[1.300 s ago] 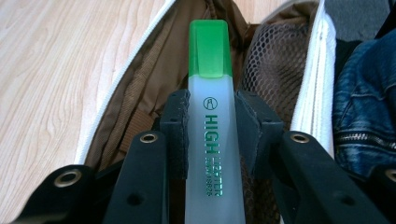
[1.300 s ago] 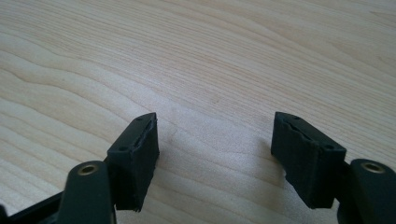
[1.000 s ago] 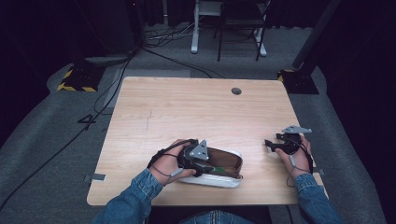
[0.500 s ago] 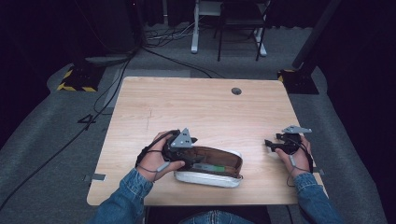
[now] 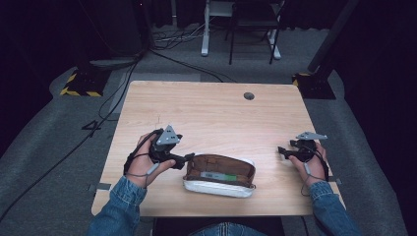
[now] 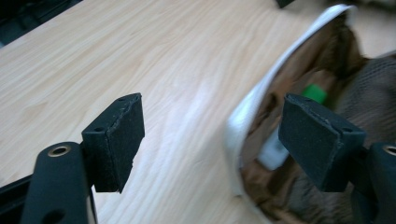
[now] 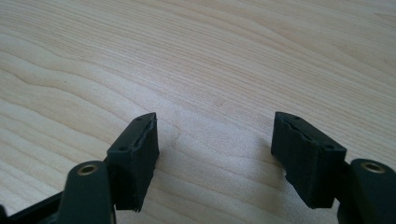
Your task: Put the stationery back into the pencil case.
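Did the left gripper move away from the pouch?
Yes. The left gripper slid left off the pouch, toward the table edge, its jaws opening with nothing between them.

The high view looks from above the person's side, forward and down, and takes in the whole wooden table (image 5: 211, 113) and the dark floor behind it. The left gripper view sits very low and close, looking along its own black jaws over the tabletop at the open pencil case (image 6: 299, 116); that pencil case (image 5: 220, 174) lies near the front edge in the high view too. The right gripper view is also close, facing bare wood.
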`<action>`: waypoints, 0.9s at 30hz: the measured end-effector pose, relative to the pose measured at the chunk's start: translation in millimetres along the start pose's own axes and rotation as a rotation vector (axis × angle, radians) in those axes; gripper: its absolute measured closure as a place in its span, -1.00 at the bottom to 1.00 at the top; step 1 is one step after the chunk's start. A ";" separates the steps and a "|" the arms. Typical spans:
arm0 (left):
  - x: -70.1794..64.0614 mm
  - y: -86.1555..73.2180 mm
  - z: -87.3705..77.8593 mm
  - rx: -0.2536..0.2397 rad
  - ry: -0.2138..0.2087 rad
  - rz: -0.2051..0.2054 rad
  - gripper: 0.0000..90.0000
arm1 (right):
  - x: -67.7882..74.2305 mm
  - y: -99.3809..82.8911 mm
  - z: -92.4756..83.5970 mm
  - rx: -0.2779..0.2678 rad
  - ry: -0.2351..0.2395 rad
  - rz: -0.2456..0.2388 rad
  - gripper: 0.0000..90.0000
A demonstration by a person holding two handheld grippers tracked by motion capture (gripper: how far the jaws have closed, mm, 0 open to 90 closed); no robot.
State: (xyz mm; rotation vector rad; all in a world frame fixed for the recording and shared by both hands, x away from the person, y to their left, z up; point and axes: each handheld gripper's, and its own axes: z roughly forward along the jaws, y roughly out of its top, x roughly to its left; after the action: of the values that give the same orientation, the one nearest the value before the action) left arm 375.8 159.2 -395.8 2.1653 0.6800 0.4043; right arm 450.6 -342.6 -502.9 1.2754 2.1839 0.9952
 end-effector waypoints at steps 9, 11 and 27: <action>23.7 -18.2 2.8 0.039 0.053 -0.060 -0.51 | -0.1 0.2 0.3 0.000 0.005 -0.003 -0.29; 30.4 -23.9 4.0 0.058 0.069 -0.087 -0.51 | 0.0 0.2 0.3 0.000 0.005 -0.004 -0.29; 67.8 -69.0 11.9 0.209 0.193 -0.225 -0.45 | -0.3 1.1 1.2 0.000 0.008 -0.004 -0.29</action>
State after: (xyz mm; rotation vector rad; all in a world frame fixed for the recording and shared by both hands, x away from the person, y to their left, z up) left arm 413.3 228.4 -453.4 2.2295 1.1051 0.4417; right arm 452.1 -342.0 -502.9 1.2685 2.1913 1.0007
